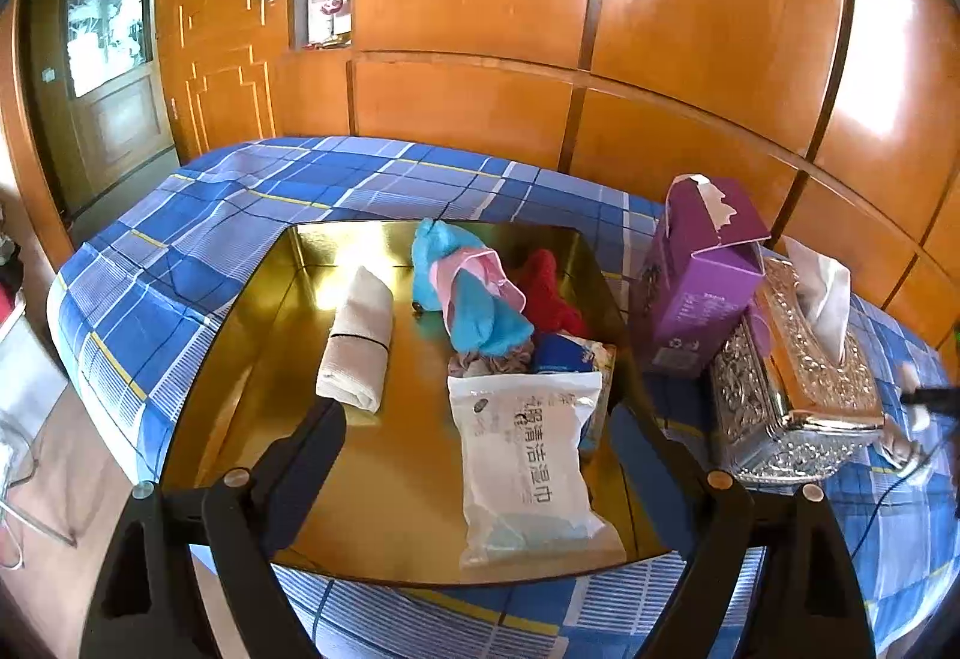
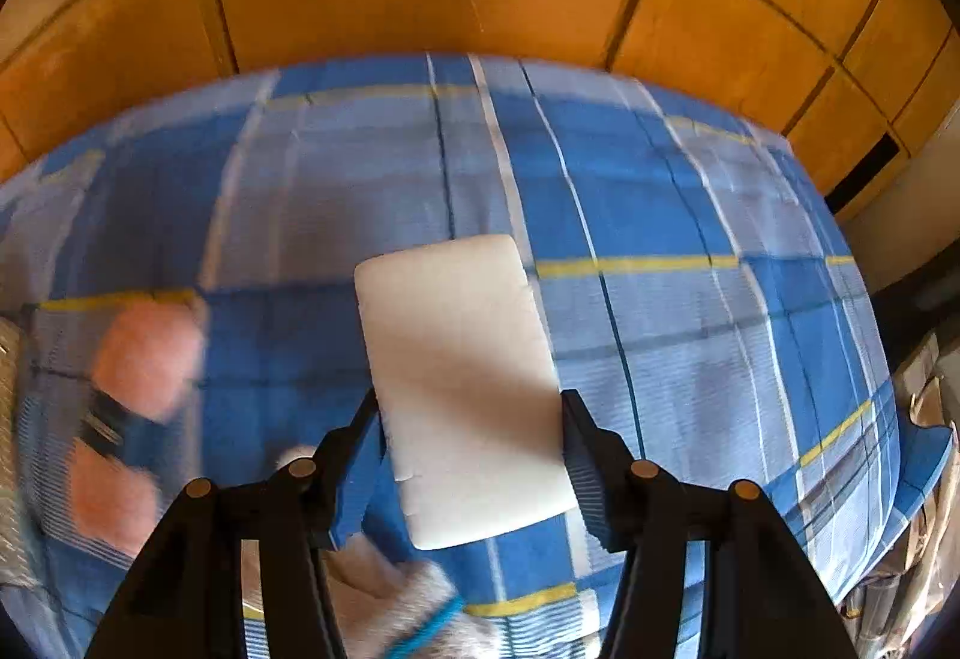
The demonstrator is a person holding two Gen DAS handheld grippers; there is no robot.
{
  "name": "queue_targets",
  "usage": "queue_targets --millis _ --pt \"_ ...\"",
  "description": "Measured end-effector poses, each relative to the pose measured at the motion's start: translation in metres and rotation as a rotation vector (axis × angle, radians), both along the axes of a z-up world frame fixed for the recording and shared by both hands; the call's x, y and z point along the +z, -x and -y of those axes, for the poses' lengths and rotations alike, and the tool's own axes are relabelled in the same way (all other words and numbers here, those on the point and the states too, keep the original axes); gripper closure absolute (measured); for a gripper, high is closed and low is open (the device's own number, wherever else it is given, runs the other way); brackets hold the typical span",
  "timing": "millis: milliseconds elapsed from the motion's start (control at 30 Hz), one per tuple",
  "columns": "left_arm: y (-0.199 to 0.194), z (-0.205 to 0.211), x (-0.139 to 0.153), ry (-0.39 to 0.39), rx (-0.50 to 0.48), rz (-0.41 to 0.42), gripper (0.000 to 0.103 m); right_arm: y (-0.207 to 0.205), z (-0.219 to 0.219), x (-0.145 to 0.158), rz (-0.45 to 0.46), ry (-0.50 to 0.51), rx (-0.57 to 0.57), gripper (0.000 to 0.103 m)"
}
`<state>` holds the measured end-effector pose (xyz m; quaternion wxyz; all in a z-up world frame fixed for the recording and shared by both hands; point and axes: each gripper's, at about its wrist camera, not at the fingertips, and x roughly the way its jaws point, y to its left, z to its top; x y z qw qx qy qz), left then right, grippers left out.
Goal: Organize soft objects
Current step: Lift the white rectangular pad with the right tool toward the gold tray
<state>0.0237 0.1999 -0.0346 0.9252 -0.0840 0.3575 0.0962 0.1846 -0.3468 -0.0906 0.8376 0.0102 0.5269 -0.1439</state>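
In the left wrist view a gold tray [image 1: 288,479] lies on the blue plaid cloth. In it are a rolled beige cloth [image 1: 357,338], a blue and pink plush toy [image 1: 474,293], a red soft item [image 1: 549,293], a scrunchie [image 1: 489,362] and a white wet-wipe pack [image 1: 528,467]. My left gripper [image 1: 480,419] is open and empty above the tray's near side. In the right wrist view my right gripper [image 2: 471,413] is shut on a white sponge block [image 2: 462,359], held above the cloth.
A purple tissue box [image 1: 699,275] and a silver ornate tissue box [image 1: 792,389] stand right of the tray. A grey soft item [image 2: 390,593] lies under the right gripper. A blurred hand [image 2: 144,359] shows at left. Wooden panels stand behind.
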Motion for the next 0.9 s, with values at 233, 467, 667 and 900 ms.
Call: queue_targets --millis 233,467,667,900 --pt "0.007 -0.002 -0.002 0.011 -0.002 0.001 0.013 -0.032 -0.052 0.061 0.093 0.016 0.118 0.047" --pt "0.010 -0.007 0.001 0.007 0.009 0.008 0.013 -0.054 -0.166 0.128 0.201 -0.034 0.352 0.047" --pt "0.014 -0.036 0.005 0.016 0.098 0.024 0.012 -0.023 -0.283 0.148 0.219 -0.165 0.637 0.046" --pt "0.028 -0.090 0.017 0.043 0.260 0.079 0.006 0.031 -0.397 0.106 0.088 -0.366 0.889 0.046"
